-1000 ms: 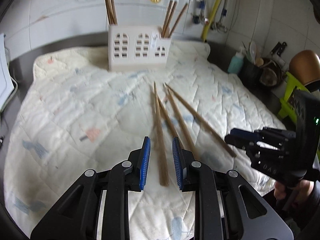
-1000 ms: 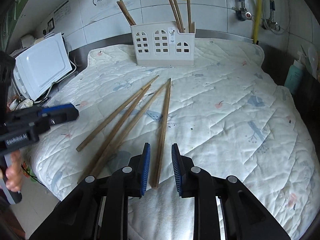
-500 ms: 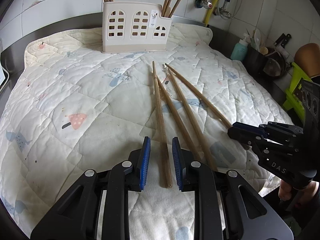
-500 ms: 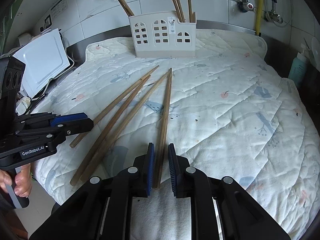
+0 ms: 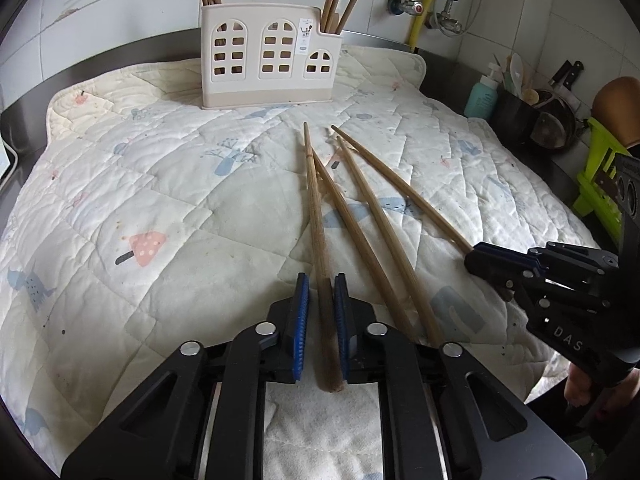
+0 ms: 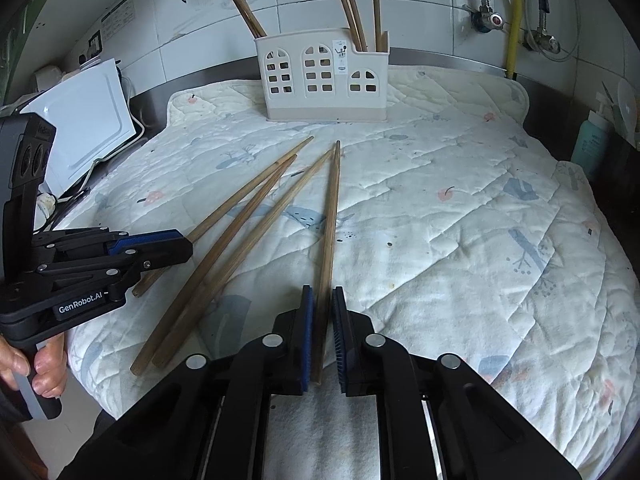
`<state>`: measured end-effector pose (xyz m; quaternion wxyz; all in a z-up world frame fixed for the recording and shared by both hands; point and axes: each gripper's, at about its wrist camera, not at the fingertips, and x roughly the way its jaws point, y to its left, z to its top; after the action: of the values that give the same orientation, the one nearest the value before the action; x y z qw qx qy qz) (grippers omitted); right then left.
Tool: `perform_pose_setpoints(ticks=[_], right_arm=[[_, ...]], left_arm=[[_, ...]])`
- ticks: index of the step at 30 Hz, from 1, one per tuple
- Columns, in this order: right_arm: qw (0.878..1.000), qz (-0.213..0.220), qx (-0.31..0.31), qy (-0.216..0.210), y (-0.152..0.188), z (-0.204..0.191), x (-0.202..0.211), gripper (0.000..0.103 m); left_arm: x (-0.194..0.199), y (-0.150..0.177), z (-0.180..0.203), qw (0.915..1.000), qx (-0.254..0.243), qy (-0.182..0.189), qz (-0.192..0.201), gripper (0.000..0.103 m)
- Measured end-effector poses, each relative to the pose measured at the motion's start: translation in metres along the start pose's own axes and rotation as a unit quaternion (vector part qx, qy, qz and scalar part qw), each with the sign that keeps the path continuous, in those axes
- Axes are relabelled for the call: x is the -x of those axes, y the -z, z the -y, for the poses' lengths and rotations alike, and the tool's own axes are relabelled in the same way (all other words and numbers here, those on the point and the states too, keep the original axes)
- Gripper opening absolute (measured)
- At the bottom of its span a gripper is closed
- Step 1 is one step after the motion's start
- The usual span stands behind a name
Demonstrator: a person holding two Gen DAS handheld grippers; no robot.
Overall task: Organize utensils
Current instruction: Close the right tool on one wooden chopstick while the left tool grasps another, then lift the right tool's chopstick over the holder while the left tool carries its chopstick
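Four wooden chopsticks (image 5: 362, 216) lie loose on one quilted mat (image 5: 160, 208) ahead of the fingers. Beyond them stands one white utensil holder (image 5: 270, 58) holding five more upright chopsticks (image 6: 354, 8), two at its left end and three at its right.

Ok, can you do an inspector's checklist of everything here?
Surface: quilted mat, spread flat.
Job's things: four loose chopsticks lie on it; white holder at the back holds more.
Clutter: nothing seen on the mat.
Grippers: left gripper straddles the leftmost chopstick, a slim gap showing; right gripper straddles the rightmost chopstick, grip unclear.
Cables: white cord beside the white appliance.
Surroundings: tiled wall, yellow pipe, teal bottle.
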<state>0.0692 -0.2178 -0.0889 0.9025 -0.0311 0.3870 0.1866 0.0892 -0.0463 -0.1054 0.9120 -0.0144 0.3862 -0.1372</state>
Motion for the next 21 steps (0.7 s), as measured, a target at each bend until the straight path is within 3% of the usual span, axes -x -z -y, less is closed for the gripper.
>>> perform_pose_setpoints(ticks=[10,21], right_arm=[[1.0,0.021,0.006,0.001,-0.01,0.0,0.02,0.007],[0.996,0.084,0.035,-0.012,-0.065,0.005,0.073,0.007]], left_arm=[[0.013,-0.007,-0.008,0.9995,0.023,0.017,0.015,0.005],[0.049,-0.036,-0.015,0.997,0.028,0.031,0.066,0.005]])
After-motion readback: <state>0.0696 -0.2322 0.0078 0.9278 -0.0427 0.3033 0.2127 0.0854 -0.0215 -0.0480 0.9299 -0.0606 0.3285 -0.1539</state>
